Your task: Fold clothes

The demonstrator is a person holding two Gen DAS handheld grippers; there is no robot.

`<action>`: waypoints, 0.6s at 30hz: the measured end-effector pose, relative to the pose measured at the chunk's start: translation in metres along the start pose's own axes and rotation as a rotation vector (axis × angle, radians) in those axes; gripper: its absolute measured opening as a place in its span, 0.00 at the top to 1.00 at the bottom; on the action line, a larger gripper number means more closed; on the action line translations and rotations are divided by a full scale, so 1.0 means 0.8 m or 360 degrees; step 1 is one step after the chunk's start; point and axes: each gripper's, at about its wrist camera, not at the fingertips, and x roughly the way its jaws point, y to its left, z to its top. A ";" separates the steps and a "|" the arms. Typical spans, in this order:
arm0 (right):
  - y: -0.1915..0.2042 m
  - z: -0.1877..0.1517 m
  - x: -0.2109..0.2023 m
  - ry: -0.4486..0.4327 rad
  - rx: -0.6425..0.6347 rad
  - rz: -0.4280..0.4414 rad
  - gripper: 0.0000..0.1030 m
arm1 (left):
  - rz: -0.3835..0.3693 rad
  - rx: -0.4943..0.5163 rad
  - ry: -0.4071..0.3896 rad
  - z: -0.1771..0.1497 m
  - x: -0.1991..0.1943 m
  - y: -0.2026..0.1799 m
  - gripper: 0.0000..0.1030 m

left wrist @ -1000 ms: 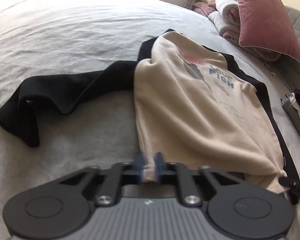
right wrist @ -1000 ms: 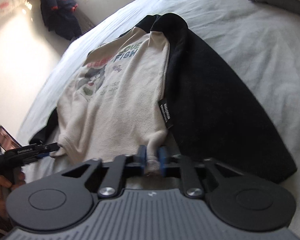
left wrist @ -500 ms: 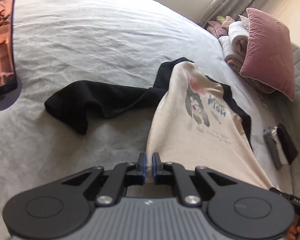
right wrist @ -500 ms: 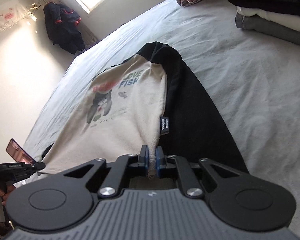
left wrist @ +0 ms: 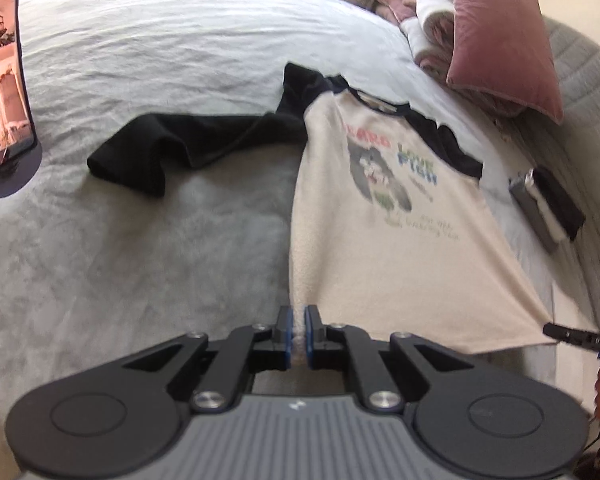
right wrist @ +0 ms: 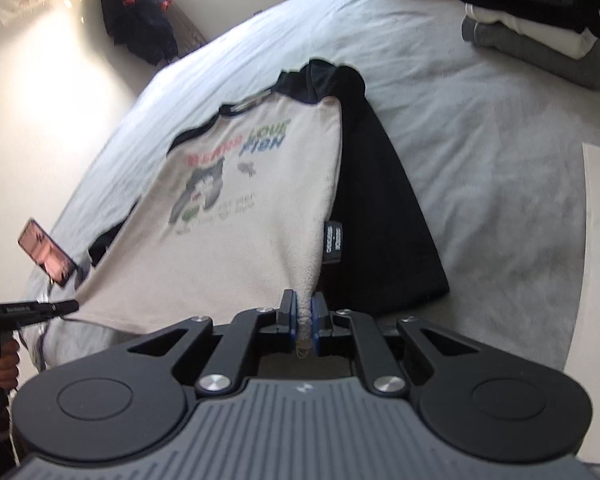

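A cream sweatshirt (left wrist: 380,240) with black sleeves and a cat print lies front up on the grey bed (left wrist: 140,60). My left gripper (left wrist: 297,318) is shut on the hem's left corner, and the cloth runs taut from its blue pads. One black sleeve (left wrist: 172,148) trails out to the left on the bed. In the right wrist view my right gripper (right wrist: 305,308) is shut on the sweatshirt's (right wrist: 240,208) other hem corner. The second black sleeve (right wrist: 376,208) lies along the body's right side. The hem is raised off the bed between both grippers.
A phone on a stand (left wrist: 4,88) sits at the bed's left. A pink pillow (left wrist: 504,36) and rolled blankets lie at the head. A folded stack of clothes (right wrist: 540,20) rests at the far right. A dark jacket (right wrist: 140,12) hangs on the wall.
Both grippers have pulled back and up with the hem corners. The sweatshirt body has stretched out flatter and longer, and the collar now shows.
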 end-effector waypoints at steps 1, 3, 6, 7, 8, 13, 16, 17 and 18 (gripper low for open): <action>0.000 -0.002 0.003 0.0018 -0.0007 -0.0001 0.91 | 0.0009 0.0013 0.0010 -0.004 0.002 0.000 0.94; -0.002 -0.005 0.009 0.0057 -0.0018 0.0000 0.91 | 0.0019 0.0030 0.0029 -0.011 0.007 0.000 0.94; -0.006 -0.005 0.018 0.0107 -0.0026 -0.0009 0.91 | 0.0040 0.0042 0.0062 -0.022 0.017 0.003 0.94; -0.007 -0.005 0.021 0.0124 -0.0025 -0.0014 0.91 | 0.0052 0.0038 0.0071 -0.024 0.022 0.004 0.94; -0.009 -0.005 0.024 0.0138 -0.0024 -0.0018 0.91 | 0.0063 0.0034 0.0079 -0.026 0.027 0.006 0.94; -0.018 -0.008 0.045 0.0209 -0.0018 -0.0076 0.91 | 0.0118 0.0035 0.0105 -0.039 0.051 0.011 0.94; -0.026 -0.012 0.056 0.0240 0.0000 -0.0087 0.91 | 0.0132 0.0065 0.0097 -0.041 0.053 0.008 0.94; -0.026 -0.012 0.057 0.0241 -0.0001 -0.0087 0.91 | 0.0136 0.0077 0.0094 -0.041 0.053 0.007 0.93; -0.026 -0.011 0.058 0.0239 0.0000 -0.0085 0.91 | 0.0140 0.0088 0.0091 -0.041 0.053 0.006 0.93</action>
